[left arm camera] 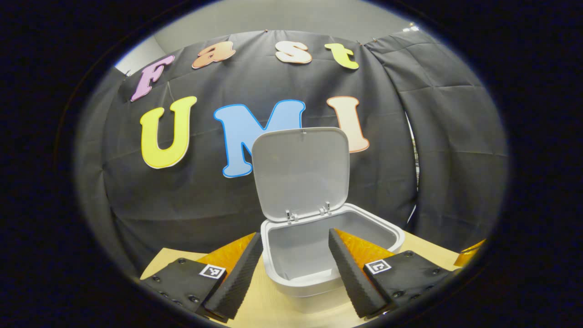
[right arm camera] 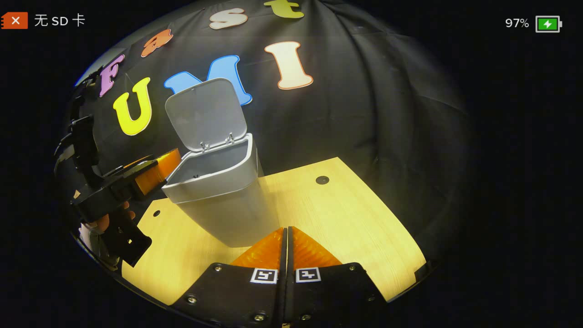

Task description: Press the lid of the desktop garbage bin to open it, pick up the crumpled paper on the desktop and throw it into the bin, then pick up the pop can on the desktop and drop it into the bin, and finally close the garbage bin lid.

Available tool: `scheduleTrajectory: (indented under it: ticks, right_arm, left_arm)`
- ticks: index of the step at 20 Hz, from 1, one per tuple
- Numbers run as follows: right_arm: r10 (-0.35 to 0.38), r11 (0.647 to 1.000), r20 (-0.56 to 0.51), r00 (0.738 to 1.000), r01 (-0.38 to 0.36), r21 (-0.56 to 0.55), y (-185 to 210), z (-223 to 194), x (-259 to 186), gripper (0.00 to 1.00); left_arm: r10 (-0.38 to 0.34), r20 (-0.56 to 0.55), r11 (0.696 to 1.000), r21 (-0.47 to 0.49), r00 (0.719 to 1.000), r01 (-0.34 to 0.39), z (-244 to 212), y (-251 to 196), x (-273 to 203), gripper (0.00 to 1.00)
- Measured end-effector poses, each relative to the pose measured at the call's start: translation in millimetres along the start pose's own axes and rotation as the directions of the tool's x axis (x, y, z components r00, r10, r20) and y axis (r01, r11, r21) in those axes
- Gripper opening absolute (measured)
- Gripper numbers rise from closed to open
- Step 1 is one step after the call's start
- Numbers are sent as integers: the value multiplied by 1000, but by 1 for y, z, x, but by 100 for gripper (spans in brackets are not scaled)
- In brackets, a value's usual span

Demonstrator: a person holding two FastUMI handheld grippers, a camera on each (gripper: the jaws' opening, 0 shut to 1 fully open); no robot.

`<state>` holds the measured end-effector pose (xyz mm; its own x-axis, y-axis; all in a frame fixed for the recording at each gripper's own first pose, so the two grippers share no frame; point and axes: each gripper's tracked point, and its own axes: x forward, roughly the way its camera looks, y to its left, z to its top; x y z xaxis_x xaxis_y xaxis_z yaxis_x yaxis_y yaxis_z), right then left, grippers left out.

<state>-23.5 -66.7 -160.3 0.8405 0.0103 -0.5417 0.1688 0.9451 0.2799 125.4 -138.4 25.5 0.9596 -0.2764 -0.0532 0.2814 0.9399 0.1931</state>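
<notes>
The grey desktop bin (left arm camera: 291, 284) stands open on the wooden table, its lid (left arm camera: 300, 173) tipped up and back on its hinges. My left gripper (left arm camera: 295, 234) is open, its two fingers spread over the bin's front rim with nothing held between them. The part of the bin's inside that shows is bare. In the right gripper view the bin (right arm camera: 227, 205) stands left of centre with its lid (right arm camera: 205, 114) raised. The left gripper (right arm camera: 157, 171), held by a hand, hovers at the bin's left rim. My right gripper (right arm camera: 286, 228) is shut with nothing in it, low over the table just right of the bin.
The wooden table (right arm camera: 350, 218) stretches to the right of the bin, with a small dark round hole (right arm camera: 322, 180) near its far edge and another (right arm camera: 156, 212) at the left. Black cloth walls close in behind the bin and on both sides.
</notes>
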Motion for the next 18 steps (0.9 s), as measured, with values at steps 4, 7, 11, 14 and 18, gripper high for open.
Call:
scheduleTrajectory:
  ticks: [4,7,11,14,18]
  right_arm:
    - [56,998,-48,997,-55,16,16,-16,6,6]
    - [89,996,-78,993,-89,7,28,-27,8,19]
    - [110,993,-103,989,-114,-37,37,-37,10,66]
    - [112,990,-129,985,-122,-69,40,-47,14,97]
    - [109,985,-178,978,-130,-111,44,-65,26,98]
  left_arm:
    - [7,-2,1000,-10,1000,-7,1,5,-7,100]
    - [20,-16,999,-32,1000,-21,-5,14,-15,100]
    - [36,-30,998,-55,999,-37,-9,23,-27,97]
    - [50,-37,997,-65,998,-52,-10,30,-36,96]
    - [66,-33,995,-66,997,-68,-6,37,-49,96]
